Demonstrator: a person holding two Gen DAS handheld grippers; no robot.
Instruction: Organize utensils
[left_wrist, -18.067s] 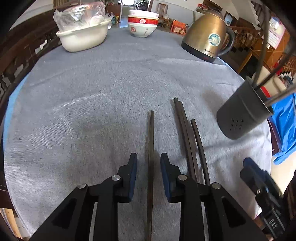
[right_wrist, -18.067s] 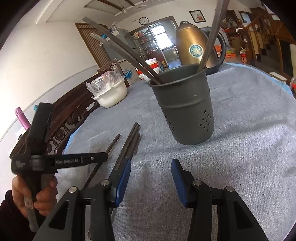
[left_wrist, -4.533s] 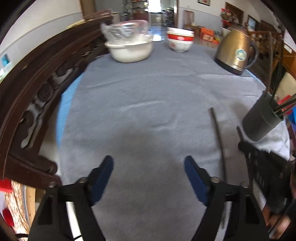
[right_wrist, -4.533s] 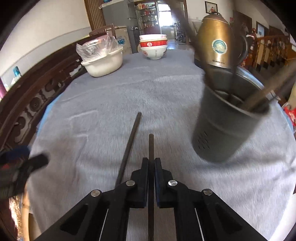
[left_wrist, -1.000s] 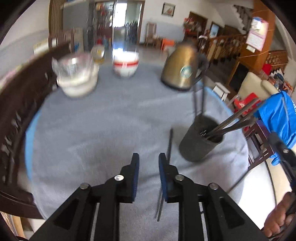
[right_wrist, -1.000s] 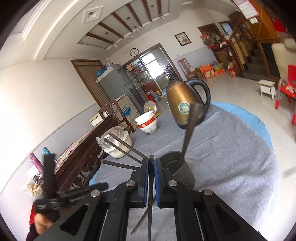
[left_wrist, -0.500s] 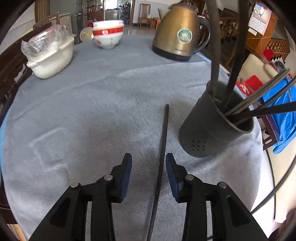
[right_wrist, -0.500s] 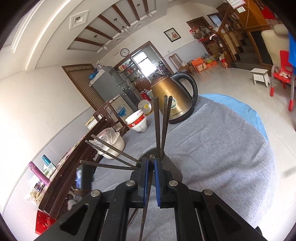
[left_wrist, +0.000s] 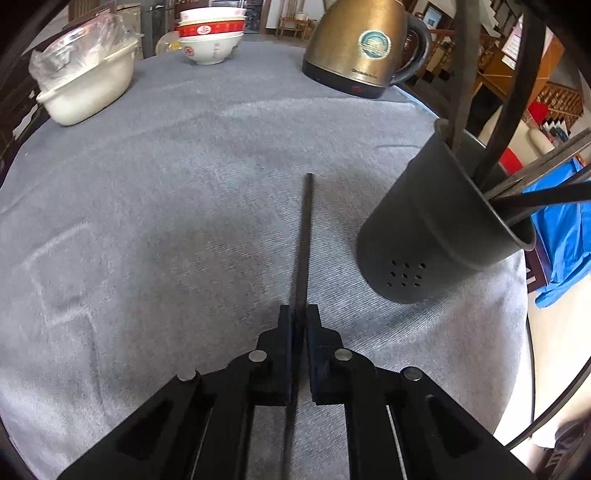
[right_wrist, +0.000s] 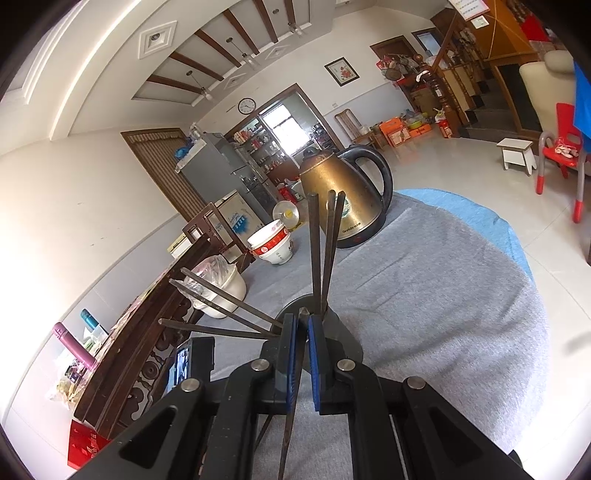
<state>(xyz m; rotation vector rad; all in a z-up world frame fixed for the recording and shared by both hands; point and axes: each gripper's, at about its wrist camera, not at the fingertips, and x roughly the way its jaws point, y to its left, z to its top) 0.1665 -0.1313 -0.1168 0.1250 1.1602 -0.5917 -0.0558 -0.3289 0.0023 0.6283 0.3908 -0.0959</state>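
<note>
Chopstick (left_wrist: 303, 236) is lying on the grey cloth (left_wrist: 147, 206) just left of the holder (left_wrist: 436, 229), and my left claw (left_wrist: 299, 317) is pinching its near end. My right claw (right_wrist: 301, 325) is pinching another stick (right_wrist: 295, 369) over the holder (right_wrist: 345, 341), where more chopsticks (right_wrist: 321, 251) are standing.

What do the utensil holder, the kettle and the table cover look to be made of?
Utensil holder: probably matte dark grey metal, with a thin rolled rim and punched drain holes. Kettle: brushed gold-toned metal with soft reflections and a black plastic-looking handle. Table cover: grey napped fabric.
</note>
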